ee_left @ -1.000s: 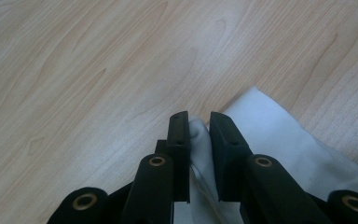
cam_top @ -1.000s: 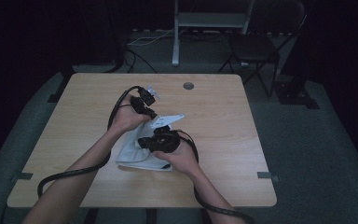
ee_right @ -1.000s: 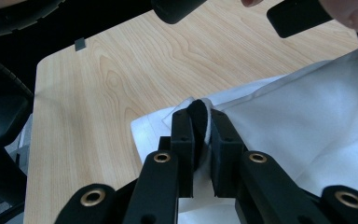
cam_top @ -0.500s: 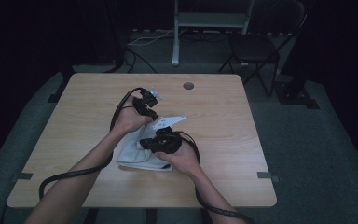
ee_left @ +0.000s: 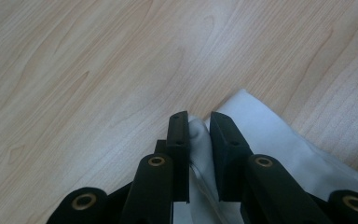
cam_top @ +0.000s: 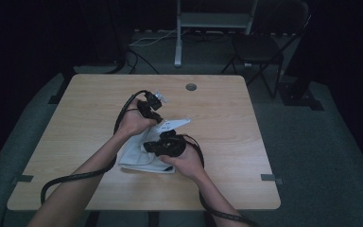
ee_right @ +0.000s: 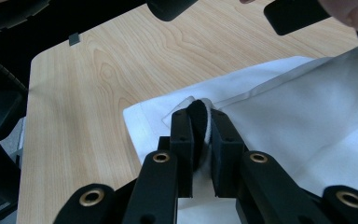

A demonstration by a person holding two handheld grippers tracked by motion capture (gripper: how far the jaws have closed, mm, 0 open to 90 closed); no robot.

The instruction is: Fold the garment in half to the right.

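left gripper (cam_top: 157,109) has drifted a little toward the far side of the table (cam_top: 75,113), jaws clamped on a corner of the white cloth (cam_top: 137,156), pulling a pale flap out — looks like a fold or unfold in progress. right gripper (cam_top: 163,144) hasn't moved, jaws pinched on a bunched hem, possibly with something dark in it. cloth is thin, soft, creased, lying mid-table on smooth light woodgrain.

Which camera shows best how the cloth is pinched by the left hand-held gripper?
The left gripper view: the white cloth bunches between the left hand-held gripper jaws, up close. The high view shows the cloth small, partly under hands. The right gripper view shows the cloth spread wide.
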